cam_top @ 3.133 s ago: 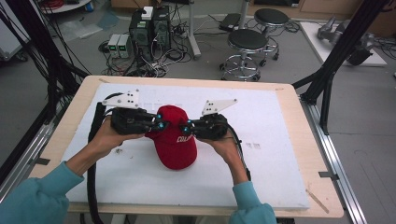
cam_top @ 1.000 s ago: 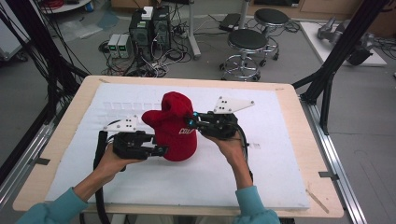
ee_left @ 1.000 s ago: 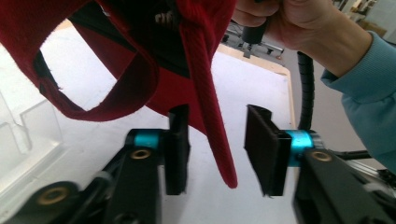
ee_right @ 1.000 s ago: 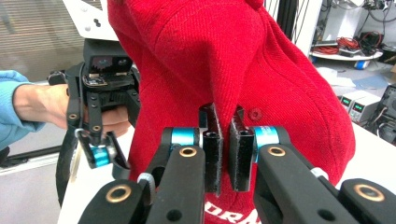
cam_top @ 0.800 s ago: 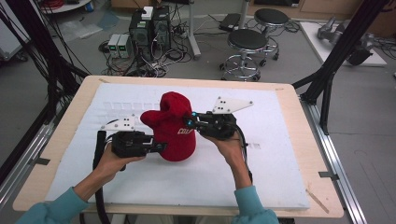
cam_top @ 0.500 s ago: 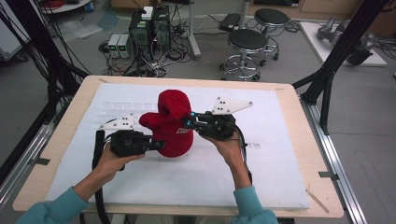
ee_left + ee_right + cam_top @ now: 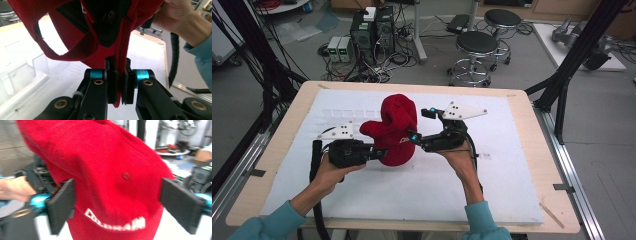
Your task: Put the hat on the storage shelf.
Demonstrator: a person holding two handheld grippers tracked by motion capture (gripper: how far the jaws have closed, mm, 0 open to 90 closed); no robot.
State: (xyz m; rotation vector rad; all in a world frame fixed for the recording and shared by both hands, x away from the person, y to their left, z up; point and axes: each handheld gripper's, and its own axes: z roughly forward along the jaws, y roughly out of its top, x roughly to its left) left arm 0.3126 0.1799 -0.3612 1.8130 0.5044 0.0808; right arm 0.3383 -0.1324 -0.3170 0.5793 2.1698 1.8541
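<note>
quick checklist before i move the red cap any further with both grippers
1. Left gripper clamped on the red cap: ok, its fingers are shut on the cap's edge fabric in the left gripper view.
2. Right gripper gripping the cap: not ok, its fingers stand wide apart either side of the crown.
3. Cap lifted off the white mat: cannot tell, its lower edge may touch.
4. Cap's back strap free of the fingers: ok, it hangs loose above them.
5. Mat around the cap free of obstacles: ok.
</note>
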